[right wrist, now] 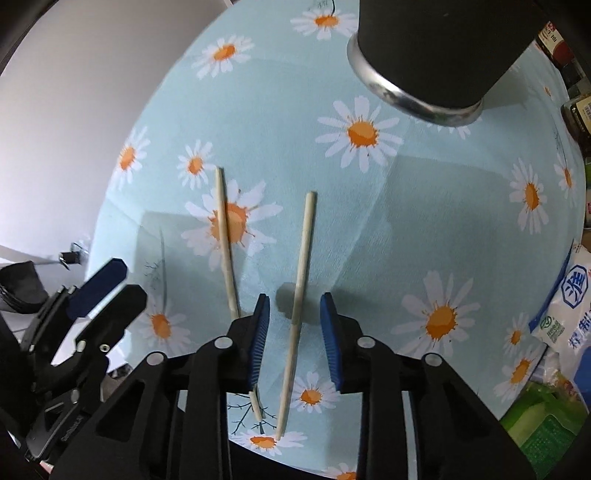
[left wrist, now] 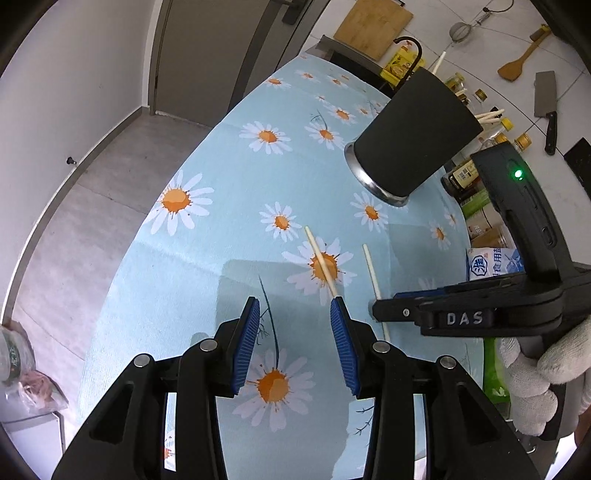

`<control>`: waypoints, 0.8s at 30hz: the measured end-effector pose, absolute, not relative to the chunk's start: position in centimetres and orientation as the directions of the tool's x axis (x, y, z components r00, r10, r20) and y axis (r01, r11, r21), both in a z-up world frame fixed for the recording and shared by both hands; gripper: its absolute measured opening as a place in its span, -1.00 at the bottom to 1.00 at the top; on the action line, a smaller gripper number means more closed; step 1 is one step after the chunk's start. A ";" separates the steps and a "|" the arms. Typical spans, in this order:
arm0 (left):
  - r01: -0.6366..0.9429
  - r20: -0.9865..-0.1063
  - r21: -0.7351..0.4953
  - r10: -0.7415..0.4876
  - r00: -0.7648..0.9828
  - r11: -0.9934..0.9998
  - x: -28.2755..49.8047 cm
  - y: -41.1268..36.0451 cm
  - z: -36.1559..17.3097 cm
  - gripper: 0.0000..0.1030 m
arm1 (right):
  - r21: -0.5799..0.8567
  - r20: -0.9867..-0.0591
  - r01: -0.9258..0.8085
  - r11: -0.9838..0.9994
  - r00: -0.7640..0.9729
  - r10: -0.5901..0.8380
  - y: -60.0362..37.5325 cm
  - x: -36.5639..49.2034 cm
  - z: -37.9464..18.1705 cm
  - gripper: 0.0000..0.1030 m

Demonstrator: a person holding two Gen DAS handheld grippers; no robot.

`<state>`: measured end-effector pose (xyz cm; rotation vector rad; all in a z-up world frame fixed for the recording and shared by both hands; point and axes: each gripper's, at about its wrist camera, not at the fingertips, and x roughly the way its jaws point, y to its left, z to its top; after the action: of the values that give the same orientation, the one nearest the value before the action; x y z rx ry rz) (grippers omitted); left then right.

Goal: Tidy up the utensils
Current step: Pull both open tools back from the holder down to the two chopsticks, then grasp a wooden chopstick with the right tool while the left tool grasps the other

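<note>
Two pale wooden chopsticks lie on the daisy tablecloth (right wrist: 424, 221). The right chopstick (right wrist: 301, 280) runs between the open blue pads of my right gripper (right wrist: 295, 314), which hovers over it without touching. The left chopstick (right wrist: 225, 236) passes under that gripper's left finger. In the left wrist view both chopsticks (left wrist: 321, 260) (left wrist: 371, 273) lie ahead of my left gripper (left wrist: 293, 308), which is open and empty above the cloth. A black utensil holder (left wrist: 410, 136) with a steel base stands beyond, holding several chopsticks. It also shows in the right wrist view (right wrist: 436, 44).
Sauce bottles (left wrist: 461, 173), a salt bag (right wrist: 569, 299) and green packets crowd the table's right edge. A cleaver (left wrist: 546, 107), a wooden spatula (left wrist: 517, 62) and a strainer hang on the wall behind. A cutting board (left wrist: 373, 26) leans at the back.
</note>
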<state>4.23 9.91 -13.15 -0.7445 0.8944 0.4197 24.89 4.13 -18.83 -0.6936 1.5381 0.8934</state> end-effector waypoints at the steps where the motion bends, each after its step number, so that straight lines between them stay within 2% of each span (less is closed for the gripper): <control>1: -0.615 -0.820 -0.409 0.025 0.572 0.674 4.1 10.1 -13.3 -0.26 | 0.145 -0.988 -0.831 0.537 -0.153 0.030 4.3 24.8 -19.2 -0.49; 9: -0.616 -0.813 -0.452 -0.014 0.581 0.646 3.8 10.7 -14.7 -0.26 | 0.045 -0.997 -0.854 0.519 -0.067 -0.024 5.1 22.7 -19.0 -0.59; 13: -0.614 -0.815 -0.463 -0.034 0.578 0.639 4.0 10.7 -15.0 -0.26 | 0.031 -0.997 -0.844 0.535 -0.066 -0.045 6.2 22.0 -19.5 -0.82; 16: -0.611 -0.818 -0.456 -0.035 0.574 0.647 4.2 10.6 -14.8 -0.26 | 0.054 -0.995 -0.828 0.559 -0.090 -0.038 6.1 22.7 -19.6 -0.88; 24: -0.588 -0.823 -0.469 -0.084 0.562 0.659 5.5 9.9 -14.5 -0.26 | 0.173 -0.981 -0.775 0.607 -0.189 0.039 5.0 24.1 -19.3 -0.89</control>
<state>5.54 9.85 -14.52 -0.8191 0.9464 0.3394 24.07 4.98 -19.33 -0.6284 1.6047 0.8246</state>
